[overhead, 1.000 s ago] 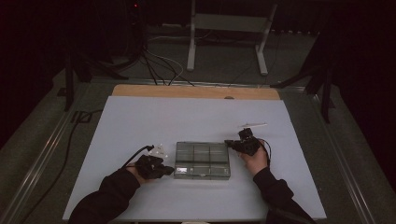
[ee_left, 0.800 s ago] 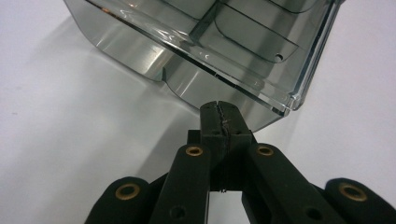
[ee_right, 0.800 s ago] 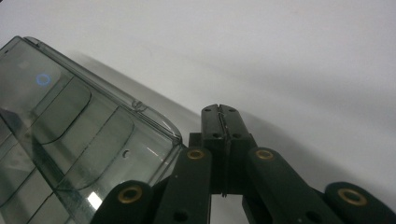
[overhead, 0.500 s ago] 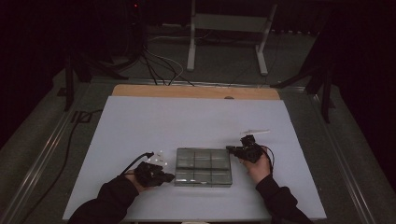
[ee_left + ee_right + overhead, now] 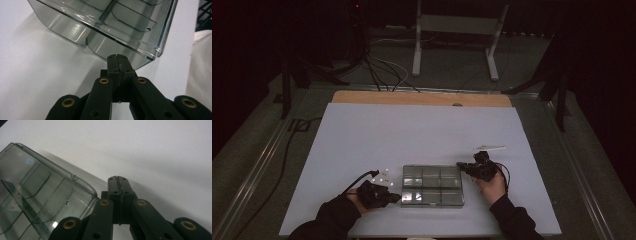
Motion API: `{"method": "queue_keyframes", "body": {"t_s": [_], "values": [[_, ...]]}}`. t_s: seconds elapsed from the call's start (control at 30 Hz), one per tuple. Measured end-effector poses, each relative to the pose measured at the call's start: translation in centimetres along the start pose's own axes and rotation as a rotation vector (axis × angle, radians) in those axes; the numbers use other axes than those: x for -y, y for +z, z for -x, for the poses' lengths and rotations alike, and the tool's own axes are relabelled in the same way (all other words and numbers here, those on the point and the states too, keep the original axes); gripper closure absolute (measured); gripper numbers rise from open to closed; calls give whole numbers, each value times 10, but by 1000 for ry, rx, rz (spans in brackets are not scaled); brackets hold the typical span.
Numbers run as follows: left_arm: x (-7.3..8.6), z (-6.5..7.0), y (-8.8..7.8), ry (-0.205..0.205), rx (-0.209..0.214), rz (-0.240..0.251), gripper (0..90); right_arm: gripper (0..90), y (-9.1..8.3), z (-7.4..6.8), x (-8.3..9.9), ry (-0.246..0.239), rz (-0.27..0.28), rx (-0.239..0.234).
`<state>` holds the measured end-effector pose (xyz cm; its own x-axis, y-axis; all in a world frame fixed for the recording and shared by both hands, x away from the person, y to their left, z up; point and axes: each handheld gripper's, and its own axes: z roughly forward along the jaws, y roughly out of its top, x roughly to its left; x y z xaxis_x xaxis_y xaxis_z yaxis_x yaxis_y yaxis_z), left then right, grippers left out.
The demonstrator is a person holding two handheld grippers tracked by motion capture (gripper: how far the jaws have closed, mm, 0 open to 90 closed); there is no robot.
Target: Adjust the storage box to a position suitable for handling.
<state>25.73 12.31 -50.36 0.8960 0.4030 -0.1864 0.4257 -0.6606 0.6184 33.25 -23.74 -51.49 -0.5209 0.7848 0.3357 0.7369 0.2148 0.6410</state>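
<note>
Smoked-clear plastic: one compartment box [image 5: 432, 186], six cells, lies near the bench's [image 5: 422, 130] front edge, centred.
Change: box has shifted toward the front edge; both hands came with it, likely repositioning.
Left claw [image 5: 117, 58]: pinched together, empty, at box's left end.
Right claw [image 5: 117, 180]: likewise pinched, empty, beside right end.
Count: two claws, one box.

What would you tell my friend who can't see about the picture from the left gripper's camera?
The left gripper has its two black jaws pressed together, their tip right at the side wall of a clear plastic box with compartments. The box sits on a white table, and its rim juts out above the jaw tip.
</note>
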Motion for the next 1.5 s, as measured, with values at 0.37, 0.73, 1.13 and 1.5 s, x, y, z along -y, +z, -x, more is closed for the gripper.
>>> {"method": "queue_keyframes", "body": {"t_s": [0.37, 0.73, 1.13, 1.5], "values": [[2, 9, 2, 11, 17, -8, 900, 900, -7, -2, 7, 9, 0, 0], [2, 16, 4, 25, 47, -12, 900, 900, -14, -4, 16, 14, -3, -1], [2, 18, 7, 28, 64, -16, 900, 900, -20, -5, 20, 25, -3, -10], [1, 6, -12, -8, 31, 40, 887, 869, -29, -1, 8, -19, 44, 14]]}}
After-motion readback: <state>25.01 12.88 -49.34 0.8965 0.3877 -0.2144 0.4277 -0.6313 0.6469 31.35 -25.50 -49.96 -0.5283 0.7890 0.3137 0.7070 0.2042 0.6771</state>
